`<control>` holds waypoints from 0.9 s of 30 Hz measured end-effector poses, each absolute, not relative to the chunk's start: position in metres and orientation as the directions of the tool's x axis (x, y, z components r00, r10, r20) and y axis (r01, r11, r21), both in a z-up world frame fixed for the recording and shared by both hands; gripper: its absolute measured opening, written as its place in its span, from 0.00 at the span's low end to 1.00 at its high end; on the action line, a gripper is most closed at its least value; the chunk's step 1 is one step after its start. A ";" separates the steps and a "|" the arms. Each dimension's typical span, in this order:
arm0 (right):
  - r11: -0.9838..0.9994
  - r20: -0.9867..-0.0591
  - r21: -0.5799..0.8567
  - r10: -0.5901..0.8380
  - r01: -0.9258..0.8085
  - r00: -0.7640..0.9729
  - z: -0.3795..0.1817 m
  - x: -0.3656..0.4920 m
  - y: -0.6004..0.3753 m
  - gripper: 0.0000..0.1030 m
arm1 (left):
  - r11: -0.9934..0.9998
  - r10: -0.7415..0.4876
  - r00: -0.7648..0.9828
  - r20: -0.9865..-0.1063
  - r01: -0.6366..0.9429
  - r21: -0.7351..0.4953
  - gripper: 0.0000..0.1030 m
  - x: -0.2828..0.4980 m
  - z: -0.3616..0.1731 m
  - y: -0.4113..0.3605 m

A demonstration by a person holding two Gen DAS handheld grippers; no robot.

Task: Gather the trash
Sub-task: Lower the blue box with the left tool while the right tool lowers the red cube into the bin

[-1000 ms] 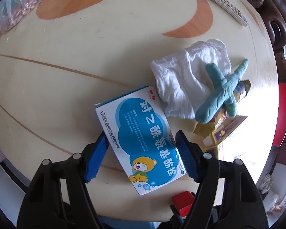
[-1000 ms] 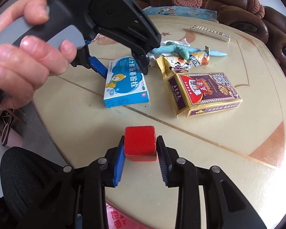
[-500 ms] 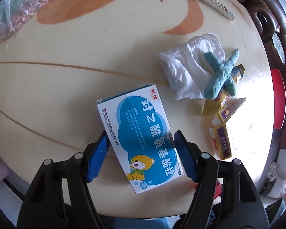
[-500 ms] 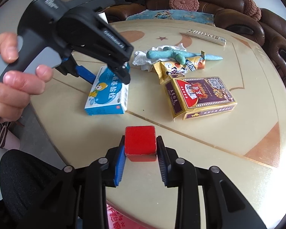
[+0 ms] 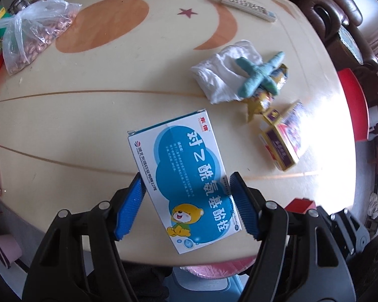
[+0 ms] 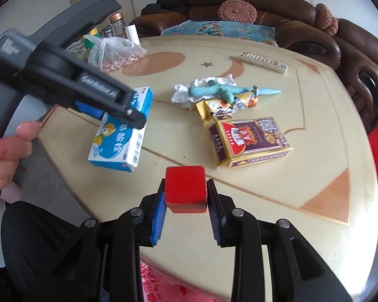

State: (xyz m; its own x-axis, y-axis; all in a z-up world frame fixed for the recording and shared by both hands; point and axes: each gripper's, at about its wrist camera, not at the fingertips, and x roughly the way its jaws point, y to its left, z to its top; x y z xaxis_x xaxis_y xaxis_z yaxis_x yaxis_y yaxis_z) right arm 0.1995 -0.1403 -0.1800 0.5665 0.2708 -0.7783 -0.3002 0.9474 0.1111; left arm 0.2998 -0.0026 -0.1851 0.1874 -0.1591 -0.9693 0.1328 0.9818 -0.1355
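My left gripper (image 5: 186,205) is shut on a blue and white medicine box (image 5: 186,176) and holds it lifted above the table's near edge; it also shows in the right wrist view (image 6: 121,136). My right gripper (image 6: 185,207) is shut on a red block (image 6: 185,188) above the near edge. On the table lie a purple and gold carton (image 6: 249,143), a yellow snack wrapper (image 6: 221,107), a crumpled white tissue (image 5: 224,78) and a teal cloth cross (image 5: 259,75).
A round cream table (image 5: 93,115) carries a plastic bag of peanuts (image 5: 35,37) at far left and a remote control (image 5: 247,10) at the back. A brown sofa (image 6: 264,20) stands behind. A pink bag (image 6: 161,284) hangs below the near edge.
The left gripper has lifted the medicine box off the table and pulled it back toward the near edge. The right gripper still holds the red block in place.
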 end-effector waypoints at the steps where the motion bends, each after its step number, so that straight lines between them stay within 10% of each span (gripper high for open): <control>1: 0.949 -0.776 0.108 0.266 -0.295 0.572 -0.176 0.197 -0.142 0.29 | 0.981 -0.160 0.196 -0.968 0.142 -0.133 0.65 0.295 -0.181 -0.004; 27: 0.977 -0.714 0.059 0.186 -0.206 0.675 -0.097 0.083 -0.165 0.29 | 0.918 -0.249 0.309 -0.918 0.376 -0.122 0.65 0.152 -0.110 -0.010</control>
State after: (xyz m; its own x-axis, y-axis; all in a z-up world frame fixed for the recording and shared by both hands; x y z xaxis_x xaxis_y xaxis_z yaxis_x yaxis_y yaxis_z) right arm 0.0827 -0.1649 -0.0969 0.6751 0.1855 -0.7140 -0.2059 0.9768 0.0591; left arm 0.1518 -0.0098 -0.1095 0.3086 -0.2487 -0.9181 0.3762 0.9184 -0.1223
